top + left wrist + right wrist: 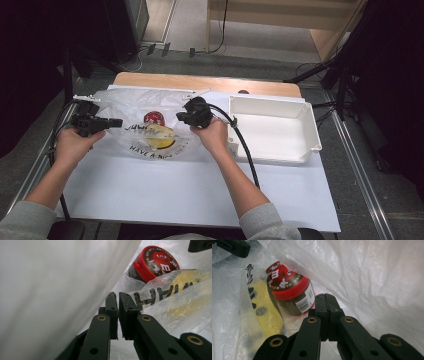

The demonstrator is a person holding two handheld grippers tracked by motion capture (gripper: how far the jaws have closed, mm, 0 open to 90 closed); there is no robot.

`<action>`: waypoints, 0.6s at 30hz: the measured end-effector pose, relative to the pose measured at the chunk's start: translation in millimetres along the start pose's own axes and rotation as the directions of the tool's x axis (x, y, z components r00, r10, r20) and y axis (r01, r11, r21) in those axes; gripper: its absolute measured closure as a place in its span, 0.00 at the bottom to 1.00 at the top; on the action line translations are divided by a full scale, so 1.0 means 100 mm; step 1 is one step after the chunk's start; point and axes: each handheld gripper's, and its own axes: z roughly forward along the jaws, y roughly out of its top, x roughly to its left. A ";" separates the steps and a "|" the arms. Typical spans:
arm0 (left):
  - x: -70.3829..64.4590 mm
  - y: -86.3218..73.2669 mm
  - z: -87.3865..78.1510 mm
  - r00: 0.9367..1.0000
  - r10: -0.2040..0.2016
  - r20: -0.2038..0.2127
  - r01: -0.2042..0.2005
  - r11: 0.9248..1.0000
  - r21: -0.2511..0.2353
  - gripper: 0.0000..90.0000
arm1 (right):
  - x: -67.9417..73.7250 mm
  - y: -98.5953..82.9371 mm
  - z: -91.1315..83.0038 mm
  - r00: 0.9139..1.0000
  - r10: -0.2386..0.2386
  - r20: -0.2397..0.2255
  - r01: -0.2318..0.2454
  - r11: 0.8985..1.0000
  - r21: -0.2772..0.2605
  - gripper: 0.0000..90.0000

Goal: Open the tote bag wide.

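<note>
A thin white plastic bag [127,102] with black lettering lies on the table. Inside are a red M&M's tub [154,118] and a flat yellow item [160,137]. My left gripper [120,122] is at the bag's left side and my right gripper [179,117] at its right, tips facing each other. In the left gripper view the jaws [117,296] are pressed close on the bag film [50,290], with the tub [155,262] beyond. In the right gripper view the jaws [327,296] are shut at the film [374,277], next to the tub [292,292] and the yellow item [265,310].
An empty white plastic bin [272,135] stands at the right of the table, close to my right hand. A white sheet [200,190] covers the table, with bare wood [200,82] along the far edge. Cables trail from both grippers.
</note>
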 end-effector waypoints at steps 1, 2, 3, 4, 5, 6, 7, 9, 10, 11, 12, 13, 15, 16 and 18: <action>0.00 0.00 0.00 1.000 -0.001 -0.001 0.001 1.000 -0.002 0.96 | 0.00 -0.01 0.01 1.000 -0.009 -0.002 0.009 1.000 0.000 1.00; 0.00 0.00 0.00 1.000 -0.001 -0.001 0.001 1.000 -0.003 0.96 | 0.00 -0.02 0.02 1.000 -0.010 -0.002 0.010 1.000 0.003 1.00; 0.01 0.00 0.01 1.000 -0.002 -0.002 0.002 1.000 -0.003 0.96 | 0.01 -0.03 0.04 1.000 -0.010 -0.004 0.010 1.000 0.004 1.00; 0.01 -0.01 0.01 1.000 -0.002 -0.003 0.002 1.000 -0.005 0.96 | 0.01 -0.03 0.04 1.000 -0.010 -0.009 0.010 1.000 0.006 1.00; 0.02 -0.01 0.00 1.000 -0.001 -0.001 0.001 1.000 -0.002 0.96 | 0.01 -0.03 0.05 1.000 -0.012 -0.012 0.012 1.000 0.003 1.00; 0.02 -0.01 0.00 1.000 -0.001 -0.001 0.001 1.000 -0.002 0.96 | 0.02 -0.04 0.05 1.000 -0.015 -0.013 0.015 1.000 -0.003 1.00; 0.02 -0.01 0.01 1.000 -0.001 -0.001 0.001 1.000 -0.002 0.96 | 0.02 -0.05 0.06 1.000 -0.023 -0.013 0.023 1.000 -0.007 1.00; 0.03 -0.01 0.01 1.000 -0.002 -0.002 0.002 1.000 0.000 0.96 | 0.03 -0.06 0.07 0.999 -0.040 -0.011 0.040 0.999 -0.016 1.00; 0.04 -0.01 0.01 1.000 -0.003 -0.004 0.003 1.000 0.000 0.96 | 0.03 -0.07 0.08 0.999 -0.045 -0.014 0.044 0.999 -0.020 1.00; 0.04 -0.02 0.01 1.000 -0.003 -0.003 0.003 1.000 0.000 0.96 | 0.03 -0.09 0.08 0.999 -0.046 -0.016 0.046 0.999 -0.029 1.00; 0.04 -0.02 0.01 1.000 -0.003 -0.003 0.003 1.000 0.000 0.96 | 0.03 -0.10 0.09 0.999 -0.046 -0.015 0.045 0.998 -0.034 1.00; 0.04 -0.02 0.01 1.000 -0.002 -0.001 0.002 1.000 -0.001 0.96 | 0.02 -0.12 0.10 0.999 -0.041 -0.016 0.040 0.999 -0.037 1.00; 0.04 -0.02 0.02 1.000 -0.001 -0.004 0.001 1.000 -0.005 0.96 | 0.01 -0.15 0.12 0.999 -0.033 -0.016 0.032 0.998 -0.048 1.00; 0.04 -0.02 0.02 1.000 -0.003 -0.003 0.003 1.000 -0.005 0.96 | 0.01 -0.17 0.12 1.000 -0.023 -0.014 0.023 0.998 -0.051 1.00; 0.05 -0.03 0.04 1.000 -0.001 -0.002 0.001 1.000 -0.008 0.96 | 0.00 -0.19 0.13 1.000 -0.017 -0.019 0.015 0.998 -0.056 1.00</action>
